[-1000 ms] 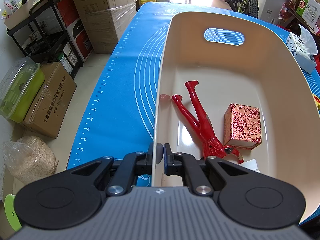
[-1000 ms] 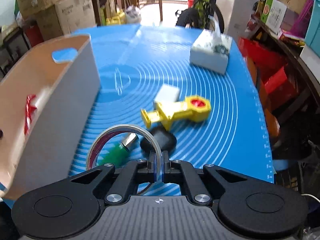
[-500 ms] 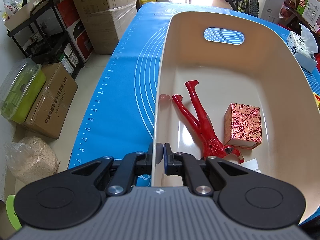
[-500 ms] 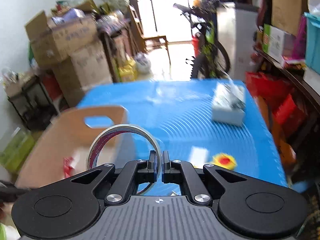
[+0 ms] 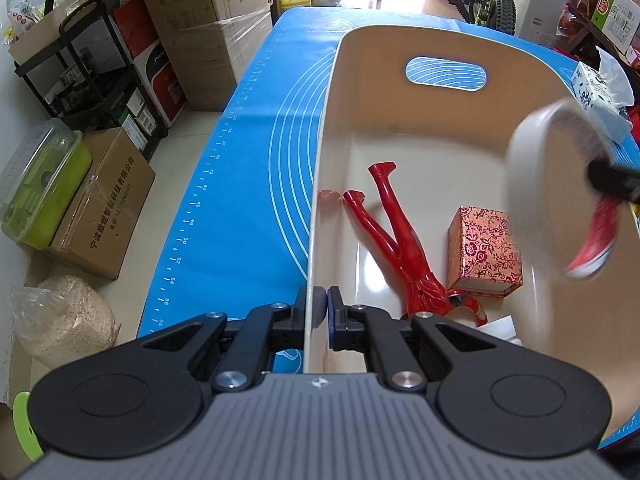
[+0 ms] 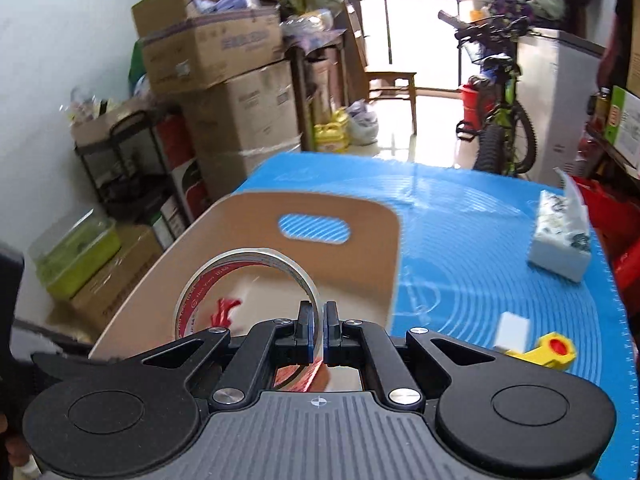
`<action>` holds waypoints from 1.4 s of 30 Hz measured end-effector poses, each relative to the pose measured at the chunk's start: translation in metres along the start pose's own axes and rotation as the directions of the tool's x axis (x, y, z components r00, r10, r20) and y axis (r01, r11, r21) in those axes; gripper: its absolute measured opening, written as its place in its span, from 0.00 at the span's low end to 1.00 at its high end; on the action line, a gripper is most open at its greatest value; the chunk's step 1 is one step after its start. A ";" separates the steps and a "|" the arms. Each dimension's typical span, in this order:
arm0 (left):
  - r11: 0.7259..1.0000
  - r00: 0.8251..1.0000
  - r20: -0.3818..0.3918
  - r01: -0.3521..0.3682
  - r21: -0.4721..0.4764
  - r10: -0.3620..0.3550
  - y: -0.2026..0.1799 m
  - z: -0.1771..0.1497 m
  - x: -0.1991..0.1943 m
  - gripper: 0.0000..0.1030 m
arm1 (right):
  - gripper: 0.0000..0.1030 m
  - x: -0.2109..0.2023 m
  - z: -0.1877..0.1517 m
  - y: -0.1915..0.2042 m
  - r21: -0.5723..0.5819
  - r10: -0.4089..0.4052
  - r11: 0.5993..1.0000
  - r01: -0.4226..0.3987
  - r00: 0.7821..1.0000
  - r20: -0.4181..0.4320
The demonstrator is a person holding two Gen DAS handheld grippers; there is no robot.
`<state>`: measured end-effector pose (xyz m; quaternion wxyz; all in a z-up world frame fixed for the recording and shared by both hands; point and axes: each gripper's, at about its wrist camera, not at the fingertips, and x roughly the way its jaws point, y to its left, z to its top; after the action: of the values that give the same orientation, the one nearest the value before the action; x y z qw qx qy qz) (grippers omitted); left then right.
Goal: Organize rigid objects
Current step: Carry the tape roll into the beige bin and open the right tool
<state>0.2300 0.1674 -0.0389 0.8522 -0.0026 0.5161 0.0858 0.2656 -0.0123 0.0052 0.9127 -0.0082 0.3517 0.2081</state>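
Two tongs are busy: the right tongs (image 6: pixel 318 322), nearly closed, pinch the thin wall of a light, stiff, slick clear tape roll with red-printed core (image 6: pixel 246 292) above the cream plastic bin (image 5: pixel 420 120), while the left tongs (image 5: pixel 318 312) clamp its rim, on the blue-matted table (image 6: pixel 500 240) in a cluttered storeroom.

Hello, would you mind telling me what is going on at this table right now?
A person is sorting loose items into a cream bin with two handheld grippers. The left gripper is clamped on the bin's near wall. The right gripper holds a roll of clear tape above the open bin, not yet released. A red figurine and a patterned red box lie inside. A yellow toy and a tissue pack sit on the blue mat.
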 end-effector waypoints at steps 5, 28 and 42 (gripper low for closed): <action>1.000 1.000 0.000 -0.001 0.001 0.001 0.000 0.000 0.000 0.10 | 0.15 0.019 -0.015 0.018 -0.062 0.011 0.998 -0.016 0.997 -0.073; 1.000 1.000 0.000 -0.003 0.001 0.003 0.000 0.001 -0.001 0.10 | 0.67 -0.011 -0.007 -0.007 0.024 0.093 0.996 -0.092 0.992 -0.080; 1.000 1.000 -0.002 0.000 -0.004 0.000 0.001 0.001 -0.002 0.10 | 0.73 0.001 -0.012 -0.086 0.207 -0.060 0.974 0.087 0.989 -0.137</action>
<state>0.2298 0.1687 -0.0370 0.8517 -0.0042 0.5167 0.0868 0.2915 -0.0922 -0.0152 0.8905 0.0627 0.4302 0.1344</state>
